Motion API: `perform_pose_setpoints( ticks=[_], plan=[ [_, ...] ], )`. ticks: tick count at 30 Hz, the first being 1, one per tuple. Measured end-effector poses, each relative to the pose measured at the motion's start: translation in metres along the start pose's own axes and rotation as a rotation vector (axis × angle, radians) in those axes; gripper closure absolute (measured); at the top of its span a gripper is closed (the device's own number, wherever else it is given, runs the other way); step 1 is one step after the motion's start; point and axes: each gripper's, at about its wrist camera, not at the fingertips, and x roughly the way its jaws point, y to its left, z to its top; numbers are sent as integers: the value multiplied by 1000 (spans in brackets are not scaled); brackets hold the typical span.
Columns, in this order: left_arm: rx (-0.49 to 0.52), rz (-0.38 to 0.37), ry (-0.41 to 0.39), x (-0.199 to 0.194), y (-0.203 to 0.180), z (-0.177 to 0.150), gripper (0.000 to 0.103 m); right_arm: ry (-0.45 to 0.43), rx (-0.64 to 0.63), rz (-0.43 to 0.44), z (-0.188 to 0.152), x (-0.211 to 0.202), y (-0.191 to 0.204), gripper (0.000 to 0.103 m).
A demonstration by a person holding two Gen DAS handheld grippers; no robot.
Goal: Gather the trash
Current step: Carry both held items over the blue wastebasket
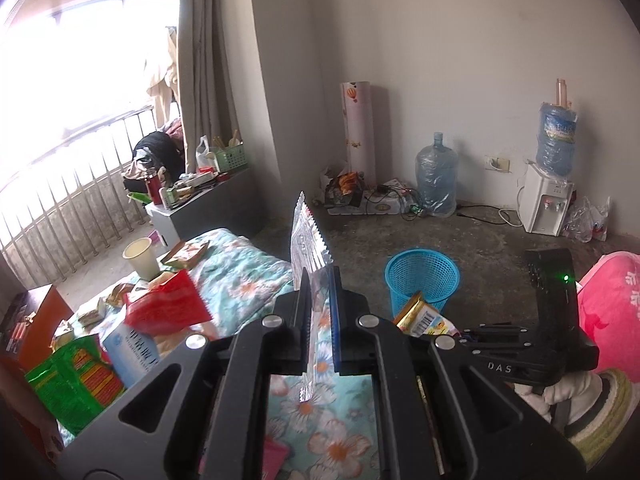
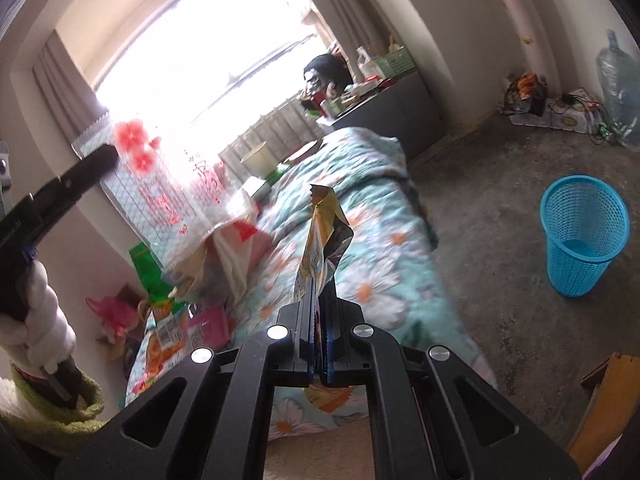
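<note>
Standing pinched in right claw [image 2: 319, 304]: wrapper [image 2: 324, 232]

floor [image 2: 500, 208]: bare up to blue basket [image 2: 582, 236] | bed [image 2: 372, 272]: littered (wrappers, boxes) along window side

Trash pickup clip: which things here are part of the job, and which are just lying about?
Job:
clear wrapper, in left gripper
yellow wrapper, in right gripper
blue basket

Lying about:
water dispenser
water jug
curtain

basket [image 2: 582, 236] on floor [image 2: 500, 208], right of bed [image 2: 360, 240]
</note>
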Motion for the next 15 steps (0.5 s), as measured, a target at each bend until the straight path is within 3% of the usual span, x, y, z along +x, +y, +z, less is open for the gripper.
perform_pose_setpoints(
  ticks=[7, 15],
  plan=[
    [28, -66, 9, 35, -23, 17, 97, -82, 95, -66, 11, -24, -37, 99],
    [86, -170, 24, 86, -57, 36, 97, -171, 161, -232, 19, -50, -81, 99]
  ],
)
